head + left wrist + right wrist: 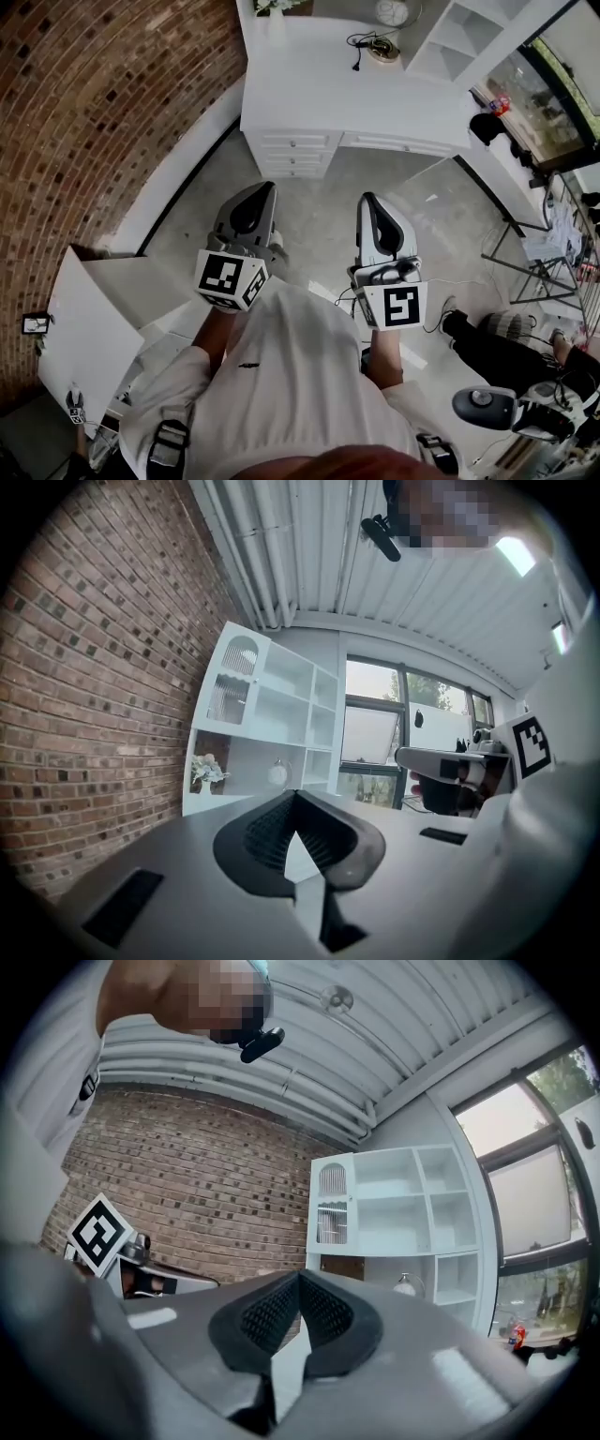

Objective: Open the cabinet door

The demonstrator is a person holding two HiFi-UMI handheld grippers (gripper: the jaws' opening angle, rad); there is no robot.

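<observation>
The white cabinet (427, 1194) stands far ahead by the brick wall (187, 1176), well apart from both tongs; its door (330, 1206), upper left, looks light, stiff, hinged, probably best taken at its free edge; left tongs (262, 189) and right tongs (367, 199) are clenched, empty, touching nothing.

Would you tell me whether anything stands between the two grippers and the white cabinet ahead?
Nothing visible does: only bare floor lies between the left gripper, the right gripper and the cabinet; a box sits aside, left.
</observation>
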